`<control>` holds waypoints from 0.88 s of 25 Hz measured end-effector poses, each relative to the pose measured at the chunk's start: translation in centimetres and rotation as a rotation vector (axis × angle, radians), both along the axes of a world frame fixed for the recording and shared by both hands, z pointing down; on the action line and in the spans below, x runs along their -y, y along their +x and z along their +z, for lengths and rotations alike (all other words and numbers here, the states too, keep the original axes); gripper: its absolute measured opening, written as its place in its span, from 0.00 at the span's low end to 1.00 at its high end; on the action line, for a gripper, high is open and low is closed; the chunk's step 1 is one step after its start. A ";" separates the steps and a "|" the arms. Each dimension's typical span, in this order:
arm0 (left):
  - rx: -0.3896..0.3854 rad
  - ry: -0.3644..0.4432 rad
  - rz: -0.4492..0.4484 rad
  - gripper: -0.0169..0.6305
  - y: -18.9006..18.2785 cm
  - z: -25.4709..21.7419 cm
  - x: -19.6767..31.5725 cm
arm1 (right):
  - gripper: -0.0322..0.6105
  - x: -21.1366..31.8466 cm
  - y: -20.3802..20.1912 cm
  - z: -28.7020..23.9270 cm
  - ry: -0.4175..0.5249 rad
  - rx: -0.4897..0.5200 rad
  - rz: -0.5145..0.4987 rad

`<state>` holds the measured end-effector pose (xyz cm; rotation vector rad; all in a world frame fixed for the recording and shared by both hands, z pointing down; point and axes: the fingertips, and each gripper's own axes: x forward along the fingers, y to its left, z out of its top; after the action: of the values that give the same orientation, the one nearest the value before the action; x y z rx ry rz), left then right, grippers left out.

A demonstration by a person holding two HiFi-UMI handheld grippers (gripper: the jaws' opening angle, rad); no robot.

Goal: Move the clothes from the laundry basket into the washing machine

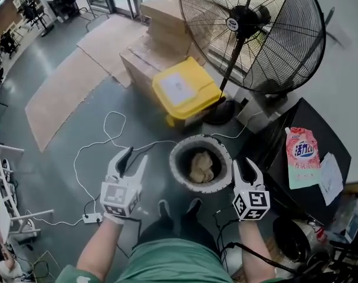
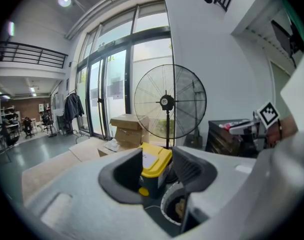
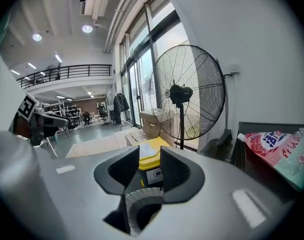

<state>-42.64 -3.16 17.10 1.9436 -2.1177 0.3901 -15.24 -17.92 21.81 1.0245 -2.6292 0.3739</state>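
Left gripper (image 1: 137,155), right gripper (image 1: 248,167) flank basket (image 1: 201,187) rim

Basket (image 1: 201,187): pale grey-white rim, dotted with small holes. Clothes (image 1: 201,165) inside it: beige. Bin (image 1: 184,90): yellow lid with a white label, dark body. Fan (image 1: 252,28): black throughout. Pouch (image 1: 301,157): pink, white and pale green, with blue print. Boxes (image 1: 161,16): brown cardboard. Floor (image 1: 43,170): dull grey-green. The cable (image 1: 115,112) on it is white. Left gripper (image 1: 137,155) and right gripper (image 1: 248,164): pale grey bodies, black jaw pads, cubes with black-and-white square markers.
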 end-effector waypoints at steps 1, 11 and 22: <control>0.002 -0.004 -0.001 0.31 0.3 0.1 0.2 | 0.25 0.3 0.1 0.3 -0.004 0.000 -0.005; 0.034 -0.106 -0.057 0.31 0.9 5.2 0.3 | 0.25 3.4 -1.1 9.1 -0.087 -0.049 -0.083; -0.020 -0.205 -0.102 0.31 -0.8 15.9 -0.9 | 0.25 3.8 -4.0 25.6 -0.188 -0.241 -0.244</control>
<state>-43.47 -2.30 32.99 1.7124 -2.0635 0.5419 -19.22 -21.77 47.36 0.6367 -2.4114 0.4032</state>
